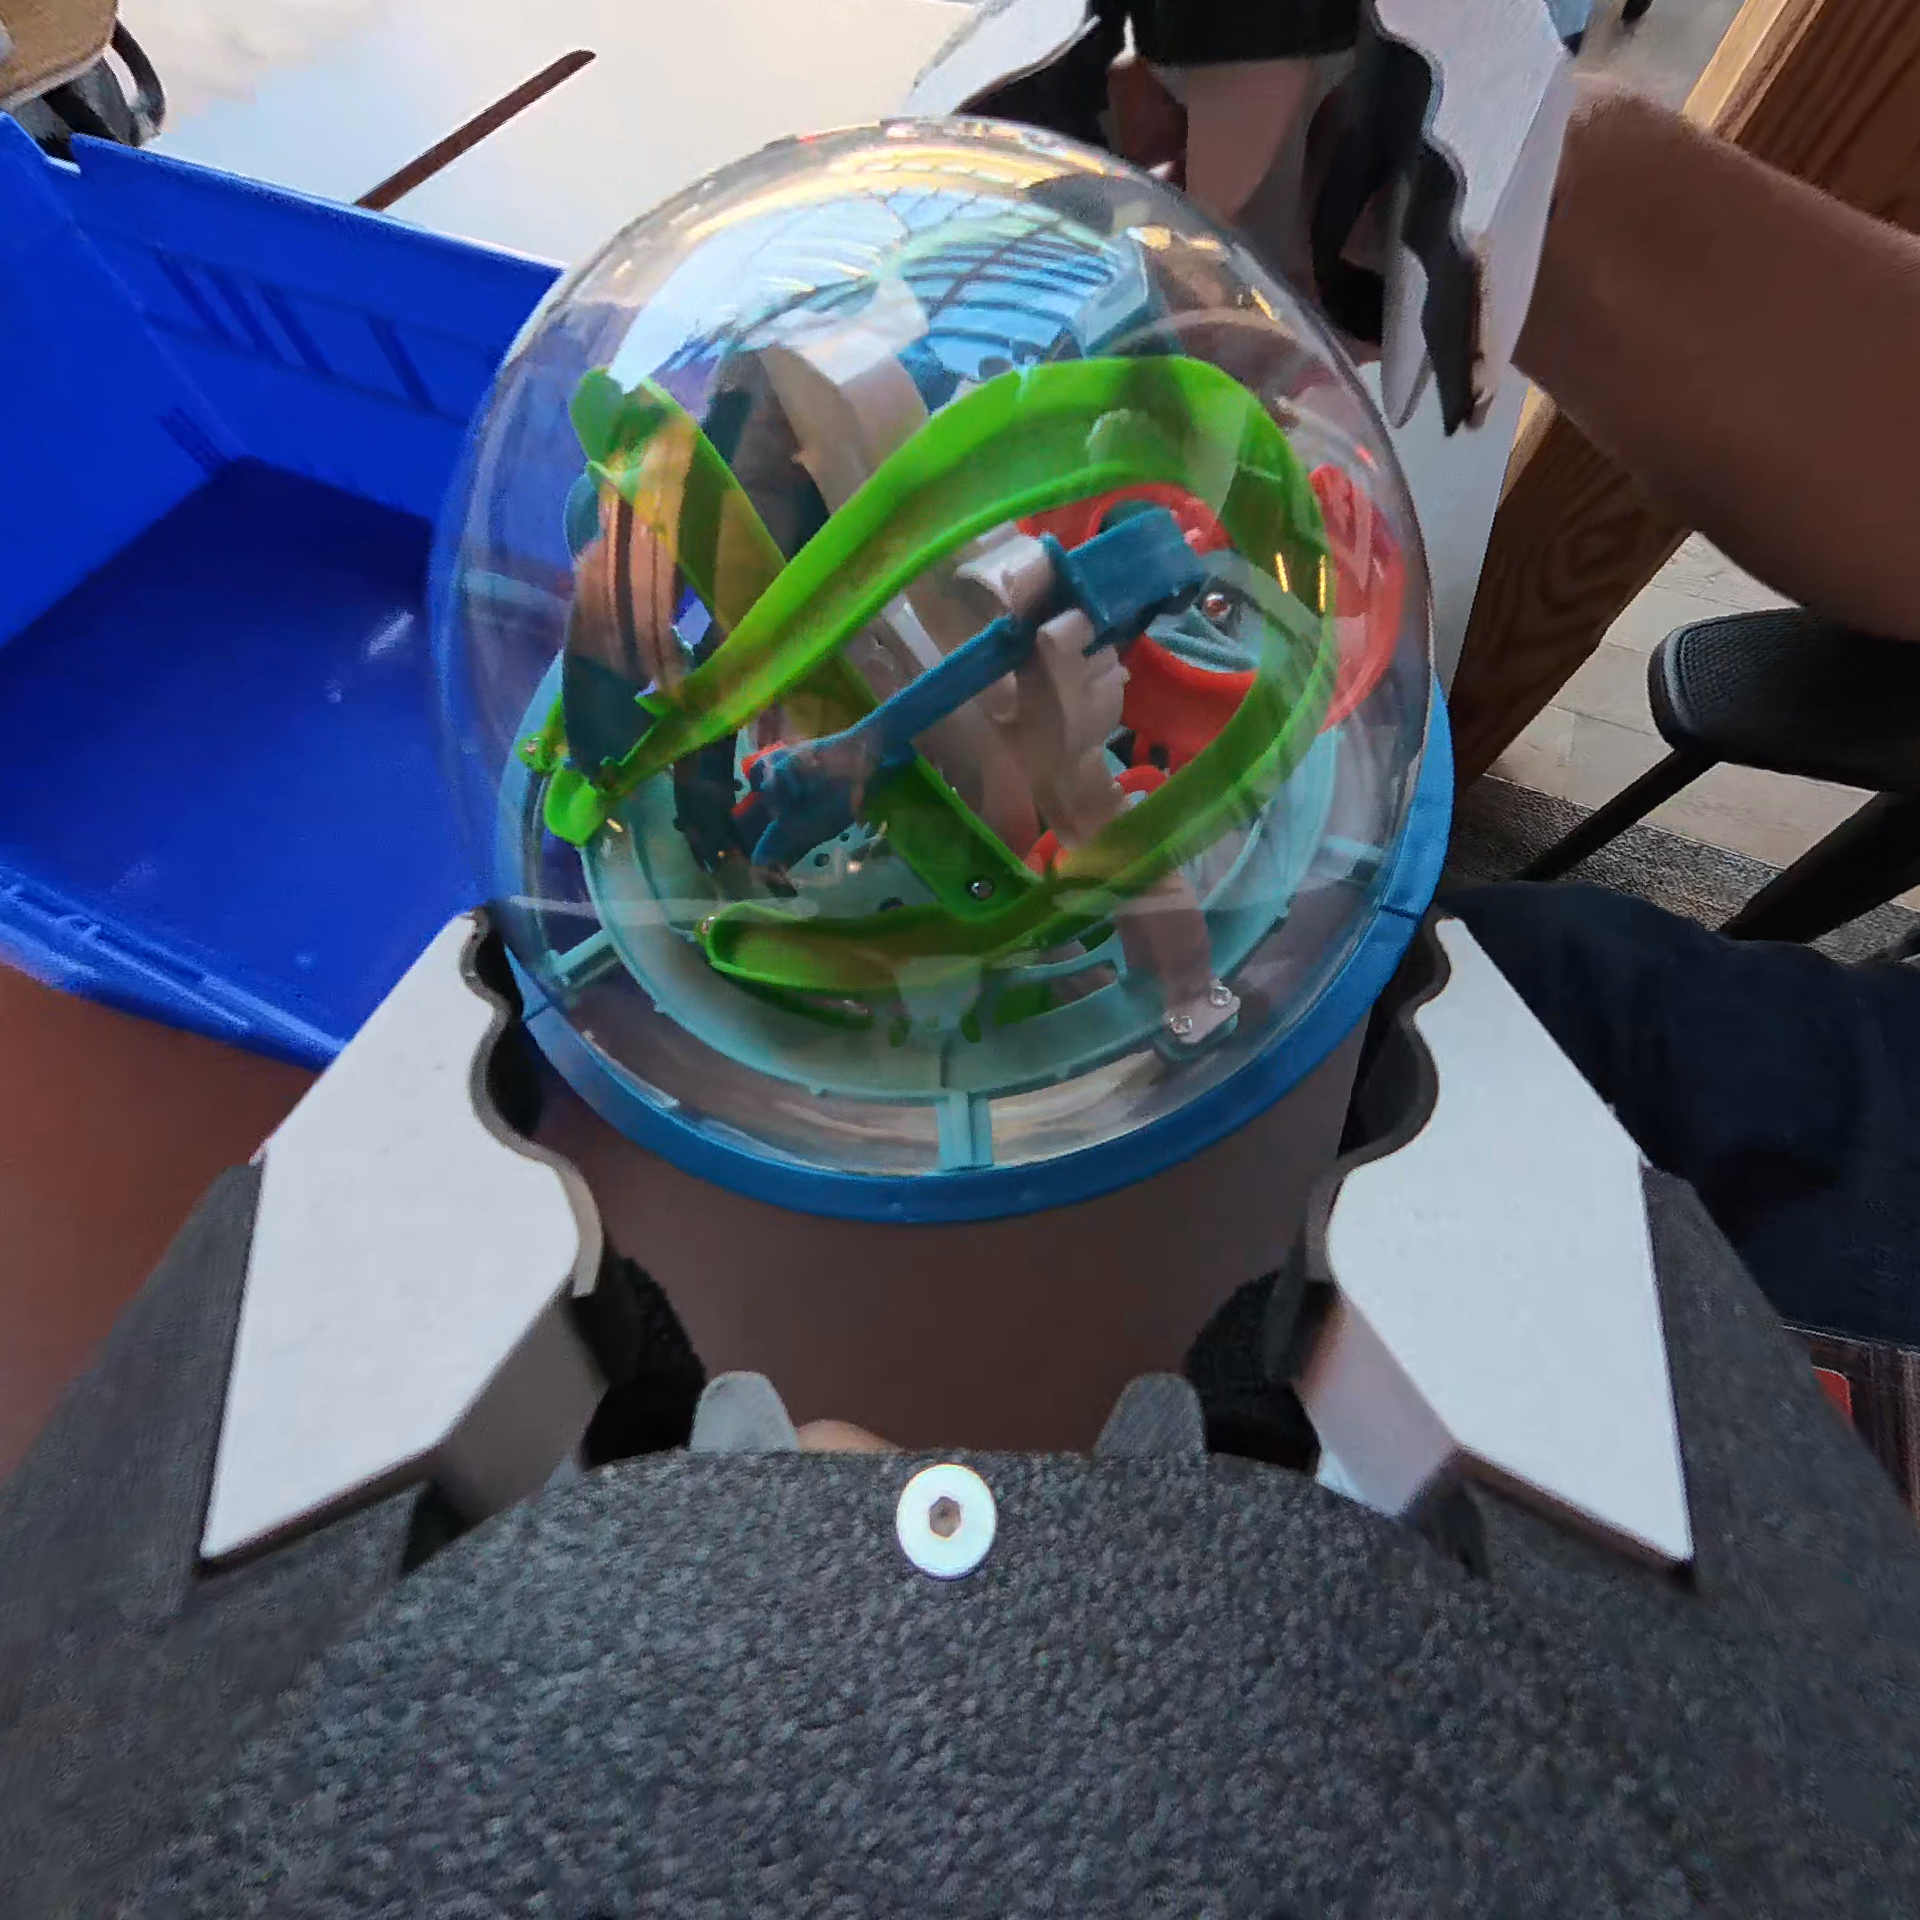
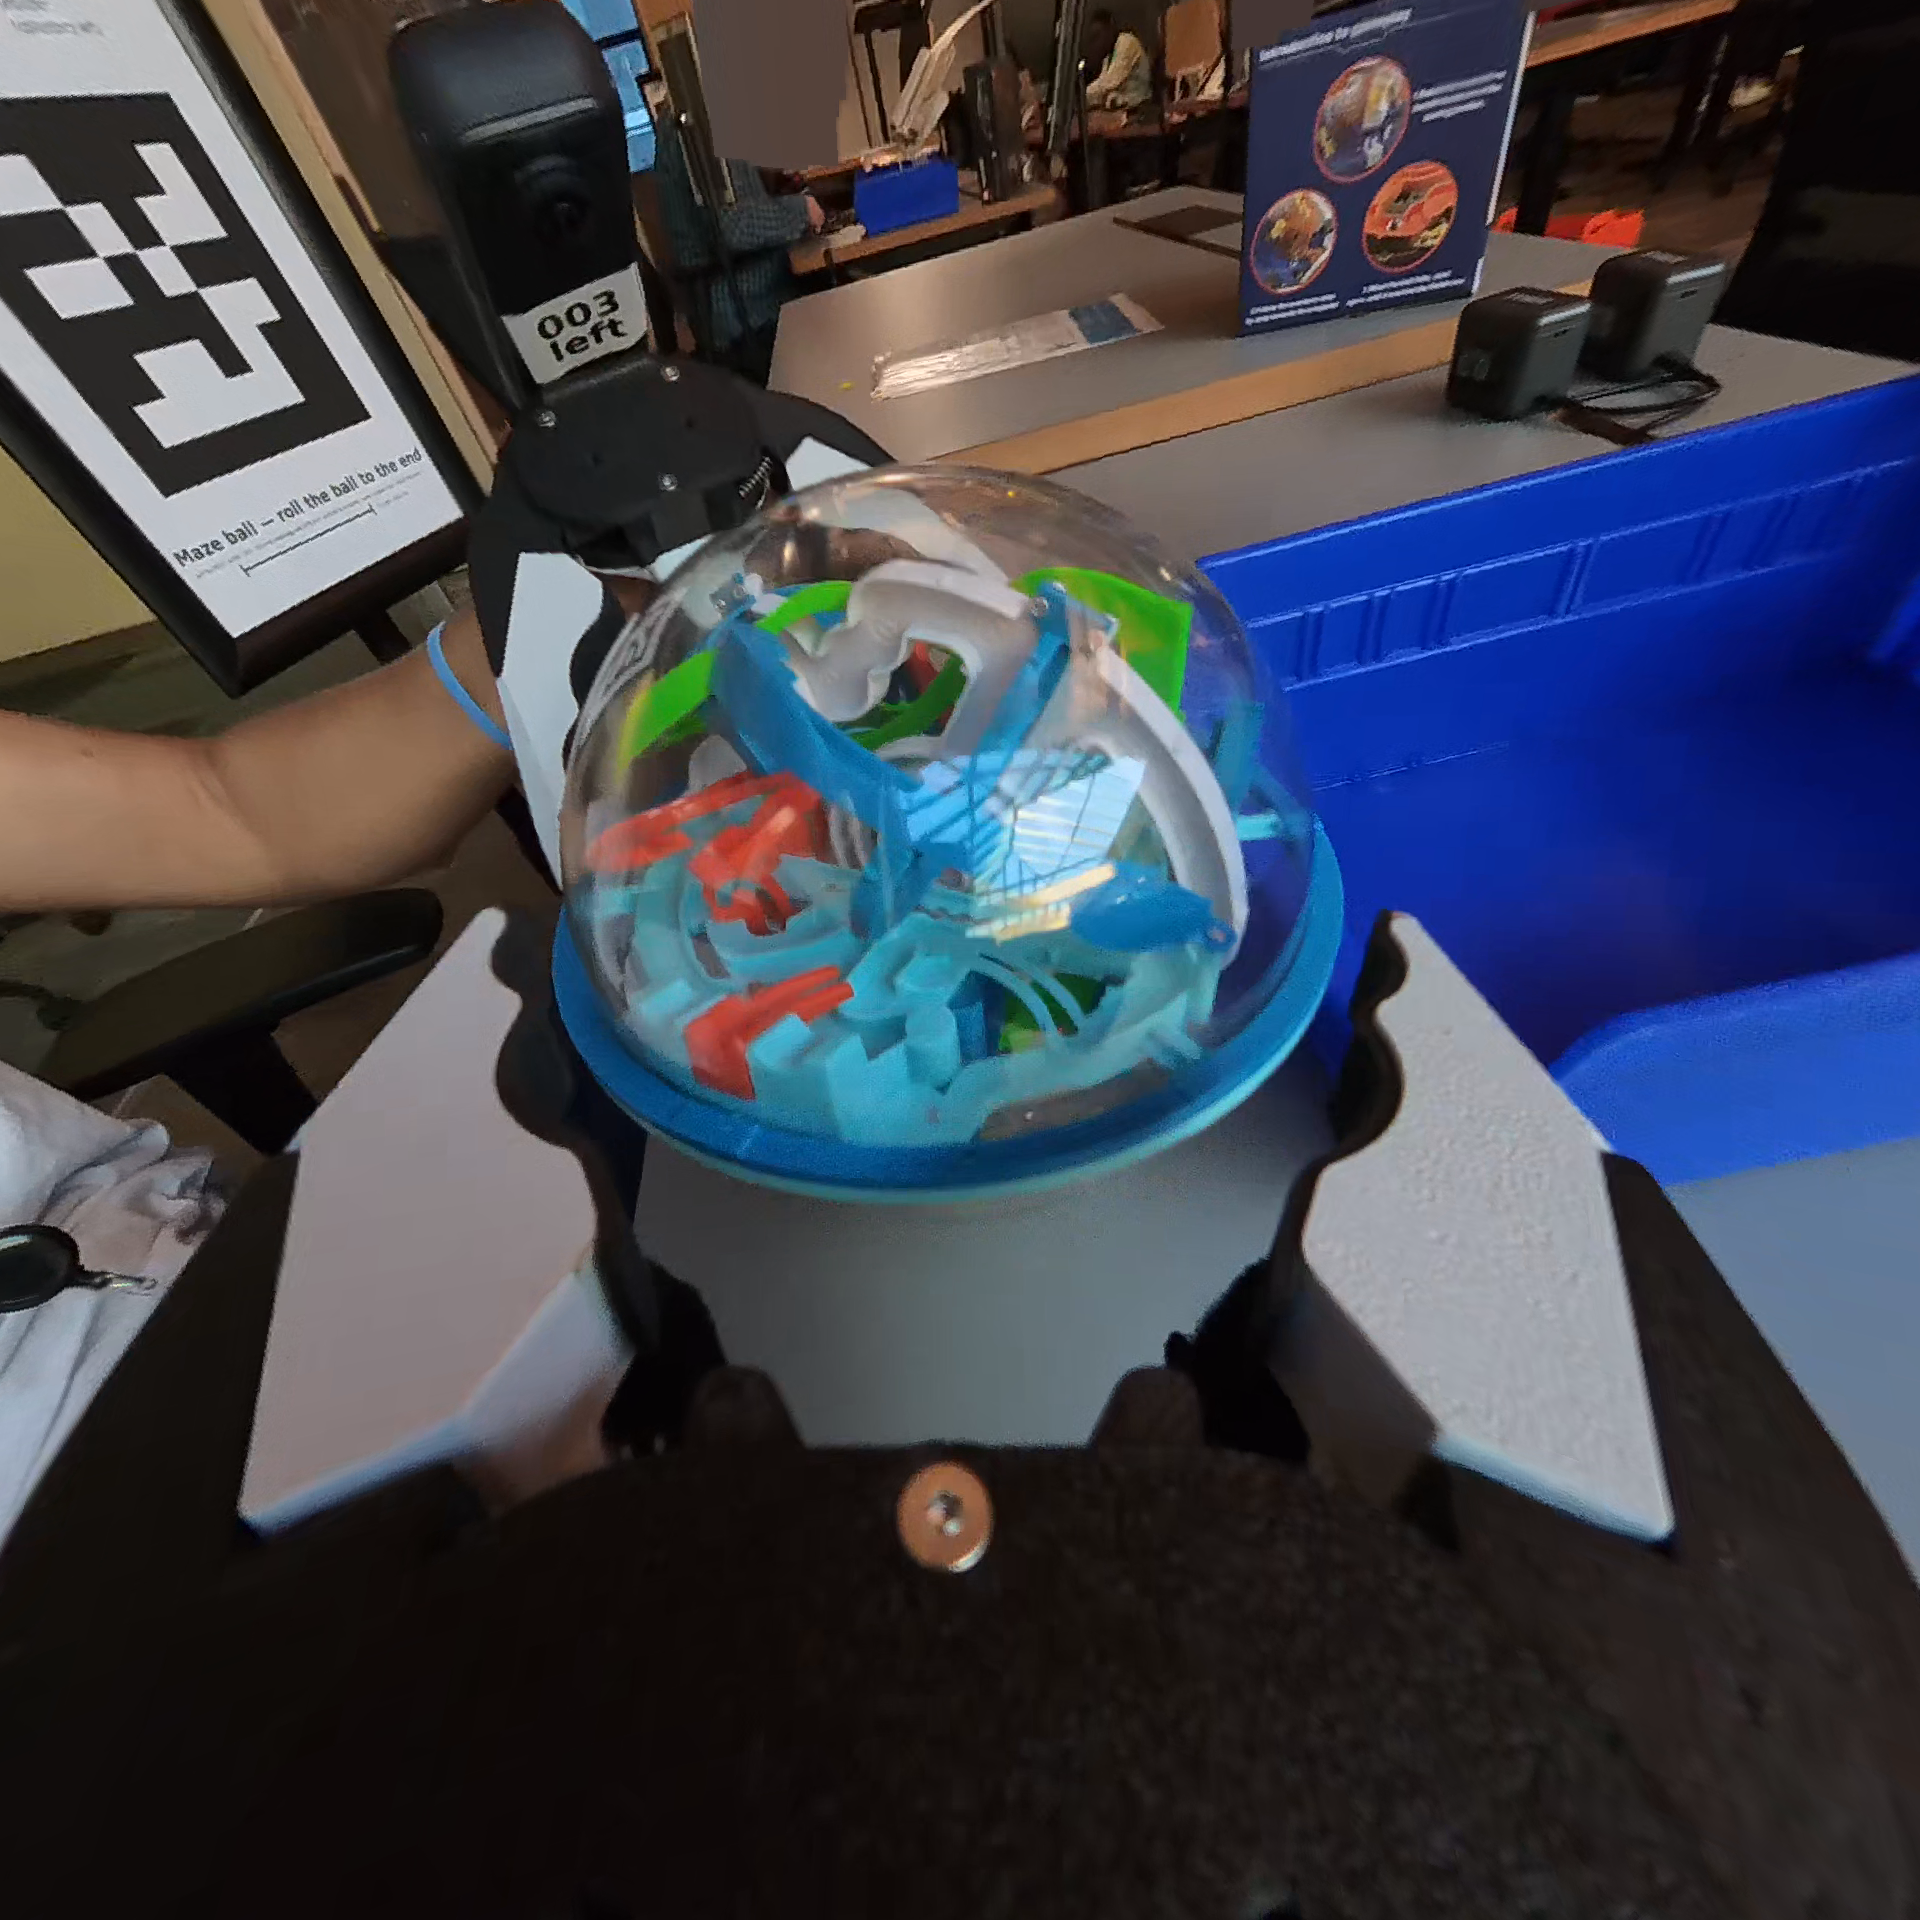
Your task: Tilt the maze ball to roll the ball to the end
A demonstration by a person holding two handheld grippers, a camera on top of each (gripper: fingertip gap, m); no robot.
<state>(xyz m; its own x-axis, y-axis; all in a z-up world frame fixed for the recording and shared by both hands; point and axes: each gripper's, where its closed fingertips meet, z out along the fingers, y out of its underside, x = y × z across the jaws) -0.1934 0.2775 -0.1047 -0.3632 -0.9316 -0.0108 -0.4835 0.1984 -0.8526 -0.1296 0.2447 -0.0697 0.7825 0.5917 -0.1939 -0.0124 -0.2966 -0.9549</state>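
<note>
The maze ball [image 1: 935,623] is a clear sphere with green, blue, red and white tracks inside and a blue ring around its middle. My left gripper [image 1: 961,987] is shut on it, with both pads against the blue ring. My right gripper [image 2: 945,997] grips the same ball [image 2: 914,810] from the opposite side, its pads also on the ring. The left gripper [image 2: 623,457] shows behind the ball in the right wrist view. The right gripper [image 1: 1434,208] shows beyond the ball in the left wrist view. I cannot pick out the small rolling ball for certain.
A large blue bin [image 1: 208,623] stands right beside the ball and also shows in the right wrist view [image 2: 1610,779]. The grey table [image 2: 935,1299] lies below. A framed sign [image 2: 156,312], a poster [image 2: 1371,177], two black boxes [image 2: 1558,343] and a chair [image 1: 1766,707] surround it.
</note>
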